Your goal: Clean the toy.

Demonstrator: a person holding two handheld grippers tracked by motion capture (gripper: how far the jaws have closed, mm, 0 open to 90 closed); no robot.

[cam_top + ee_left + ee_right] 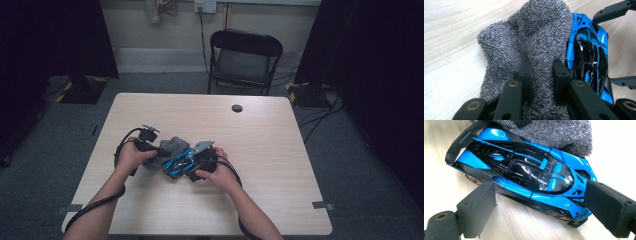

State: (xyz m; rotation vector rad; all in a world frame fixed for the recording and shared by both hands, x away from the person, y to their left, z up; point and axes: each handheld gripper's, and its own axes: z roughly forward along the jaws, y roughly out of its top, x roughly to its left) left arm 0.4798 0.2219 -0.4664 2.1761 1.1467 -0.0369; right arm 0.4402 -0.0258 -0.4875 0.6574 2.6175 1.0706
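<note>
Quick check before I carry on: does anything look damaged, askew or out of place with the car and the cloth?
Nothing stands out. The glossy blue and black toy car sits upright on its wheels on the pale wooden table, bodywork intact. The grey terry cloth, pinched by the left gripper, lies bunched against its side.

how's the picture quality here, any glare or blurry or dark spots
High view: dim, with black room edges; pale wooden table evenly lit. Left gripper view: grey terry cloth sharp, pinched by the left gripper. Right gripper view: glare on the glossy blue and black toy car, upper right washed out, right gripper jaws soft.
</note>
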